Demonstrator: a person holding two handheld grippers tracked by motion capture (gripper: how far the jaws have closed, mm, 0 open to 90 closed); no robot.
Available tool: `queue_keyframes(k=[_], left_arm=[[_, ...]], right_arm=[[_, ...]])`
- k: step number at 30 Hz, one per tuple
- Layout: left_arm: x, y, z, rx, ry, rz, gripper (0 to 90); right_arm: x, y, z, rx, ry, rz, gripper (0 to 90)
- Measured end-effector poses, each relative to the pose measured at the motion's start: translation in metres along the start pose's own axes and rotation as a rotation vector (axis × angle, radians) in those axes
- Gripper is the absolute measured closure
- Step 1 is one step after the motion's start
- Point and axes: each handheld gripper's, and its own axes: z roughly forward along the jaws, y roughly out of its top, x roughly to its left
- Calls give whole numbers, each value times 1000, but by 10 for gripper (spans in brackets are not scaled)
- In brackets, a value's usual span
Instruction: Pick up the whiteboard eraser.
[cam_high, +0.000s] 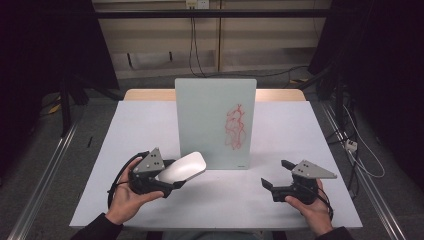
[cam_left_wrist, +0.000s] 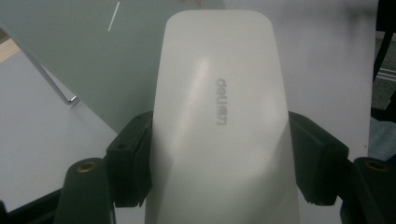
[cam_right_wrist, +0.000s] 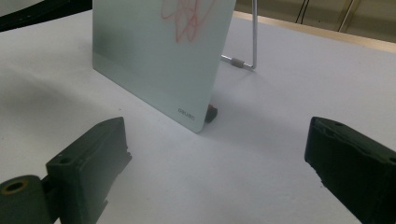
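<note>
Left gripper squeezes the white eraser just in front of the board w/ red scribble, right gripper wide apart, nothing in it; prob. next: lift eraser & rub scribble off.

The high view is lit from above: the white counter is bright, while the upper left and right of the frame sink into near black. Soft shadows lie under both grippers. In the left gripper view a broad sheen runs down the white eraser, and the picture is soft and slightly grainy. In the right gripper view the near black fingers are blurred at the bottom.
</note>
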Motion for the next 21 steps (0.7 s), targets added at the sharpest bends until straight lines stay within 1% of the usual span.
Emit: queue_keyframes(k=[2,4,7,12,15,21], left_arm=[[-1,2,3,1,-7,9,311],[-2,5,7,13,-15,18,311],[-4,7,11,17,-25,30,311],[-8,9,16,27,-38,41,311],[-10,11,19,21,-37,44,311],[-11,20,21,-2,-31,57,311]], right_arm=[[1,1,1,0,2,-3,54],[2,1,1,2,6,-7,54],[4,1,3,10,22,-7,56],[8,2,5,14,39,-10,54],[9,2,6,15,43,-13,52],[8,1,7,19,38,-11,53]])
